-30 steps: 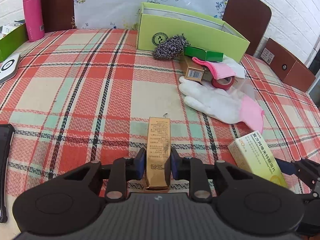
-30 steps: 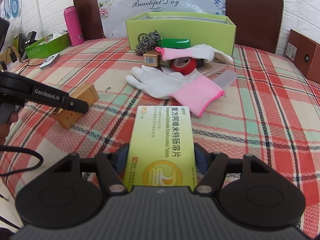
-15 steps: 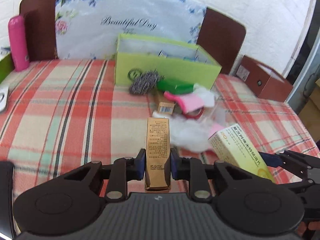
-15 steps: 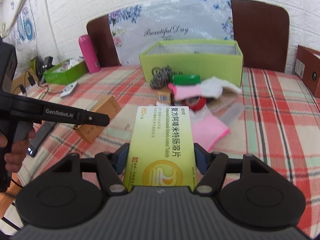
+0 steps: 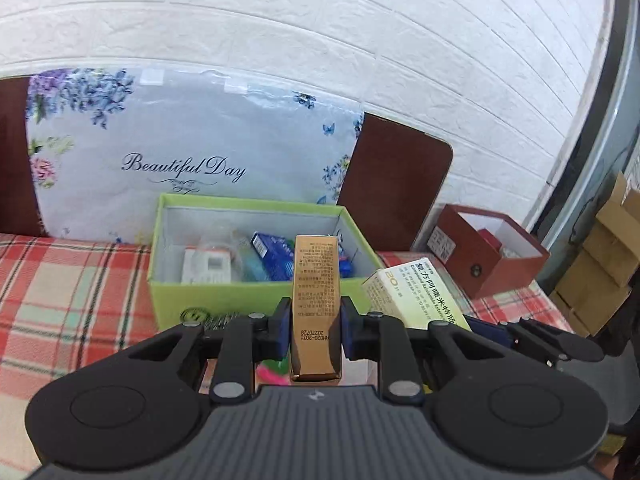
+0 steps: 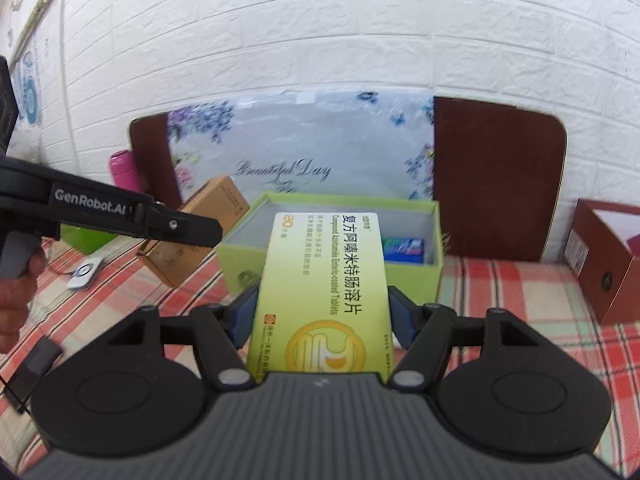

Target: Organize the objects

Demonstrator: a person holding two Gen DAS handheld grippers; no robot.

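My left gripper (image 5: 315,320) is shut on a slim gold box (image 5: 315,296), held lengthwise and raised above the table. Its far end overlaps the open lime-green box (image 5: 224,300) in the picture. My right gripper (image 6: 322,312) is shut on a yellow-green tablet box (image 6: 324,288), also lifted, pointing at the same green box (image 6: 434,276). In the left wrist view the tablet box (image 5: 416,296) shows to the right; in the right wrist view the gold box (image 6: 192,240) shows to the left. Inside the green box lie a blue pack (image 5: 276,256) and a white item (image 5: 208,266).
A checked cloth (image 5: 60,304) covers the table. A floral "Beautiful Day" bag (image 5: 180,152) and dark chair backs (image 6: 496,176) stand behind the green box. A brown open box (image 5: 488,248) sits at right. At left are a pink bottle (image 6: 124,170), a white device (image 6: 86,274) and a person's hand (image 6: 16,300).
Both grippers rose off the table and moved toward the green box, each keeping its box. The gloves and tape have dropped out of sight below; the green box's inside now shows.
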